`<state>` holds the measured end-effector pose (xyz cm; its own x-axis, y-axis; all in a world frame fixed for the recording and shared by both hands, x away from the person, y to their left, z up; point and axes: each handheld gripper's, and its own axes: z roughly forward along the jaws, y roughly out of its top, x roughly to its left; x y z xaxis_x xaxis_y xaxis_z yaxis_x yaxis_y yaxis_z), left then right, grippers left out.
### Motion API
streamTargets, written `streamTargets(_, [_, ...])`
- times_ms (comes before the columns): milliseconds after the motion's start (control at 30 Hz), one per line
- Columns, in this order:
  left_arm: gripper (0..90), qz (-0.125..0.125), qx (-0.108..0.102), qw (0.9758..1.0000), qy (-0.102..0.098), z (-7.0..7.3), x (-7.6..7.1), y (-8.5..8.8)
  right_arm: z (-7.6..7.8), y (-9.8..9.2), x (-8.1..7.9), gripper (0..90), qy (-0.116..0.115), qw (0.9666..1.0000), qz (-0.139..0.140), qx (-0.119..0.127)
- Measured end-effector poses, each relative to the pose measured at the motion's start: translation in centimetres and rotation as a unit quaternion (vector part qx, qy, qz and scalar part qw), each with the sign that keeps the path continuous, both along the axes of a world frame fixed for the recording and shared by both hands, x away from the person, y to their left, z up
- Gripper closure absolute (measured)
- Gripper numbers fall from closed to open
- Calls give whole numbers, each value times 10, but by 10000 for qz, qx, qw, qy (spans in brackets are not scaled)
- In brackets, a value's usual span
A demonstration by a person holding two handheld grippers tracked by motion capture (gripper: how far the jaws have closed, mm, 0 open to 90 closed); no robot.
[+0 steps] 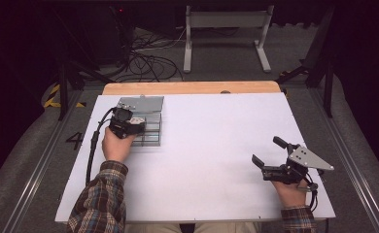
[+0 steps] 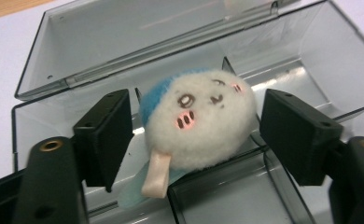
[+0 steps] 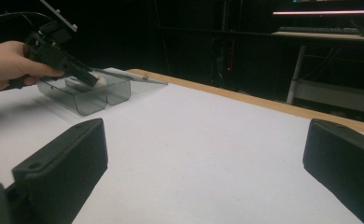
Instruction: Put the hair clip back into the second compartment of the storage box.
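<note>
The white table (image 1: pixel 216 160) lies under both my tools. Ahead of my left gripper (image 2: pixel 194 128) sits the smoky clear box (image 2: pixel 311 60), its lid thrown back flat beyond my jaws and its dividers running beneath them. My right gripper (image 1: pixel 270 154) rests well apart from the box, jaws spread wide over bare table with nothing between them.

Between my left jaws sits the round plush toy (image 2: pixel 203 121), white with a blue patch, face toward me, perched on a divider edge, not down in a compartment. My jaws stand wide either side of it, a clear gap at each flank, neither pad touching. A pale tab (image 2: pixel 156 175) hangs from its underside toward me.

The risks, as I judge them: closing off-centre would shove the soft ball sideways off the divider, or I'd squash only fluff and lose it on lifting. My lower jaw tips could also catch a divider wall and drag the light box, since my right is too far off to steady it.
</note>
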<state>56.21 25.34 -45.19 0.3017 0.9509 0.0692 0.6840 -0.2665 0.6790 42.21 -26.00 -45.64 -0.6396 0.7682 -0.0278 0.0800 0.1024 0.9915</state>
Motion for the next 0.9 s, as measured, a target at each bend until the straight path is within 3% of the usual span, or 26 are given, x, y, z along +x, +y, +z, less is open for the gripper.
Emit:
streamTargets(133, [281, -84, 9, 9997, -224, 8, -5, 4, 0, 0, 0, 2, -2, 10000, -4, -4])
streamTargets(367, [669, -224, -93, 9988, -423, 19, -16, 9, 0, 0, 0, 2, -6, 10000, -1, -18])
streamTargets(567, [885, -265, -235, 9987, -359, 18, -18, 14, 0, 0, 0, 3, -11, 10000, -4, -29])
streamTargets(900, [897, -331, -173, 9992, -169, 10, -12, 12, 0, 1, 0, 3, -4, 10000, -1, -37])
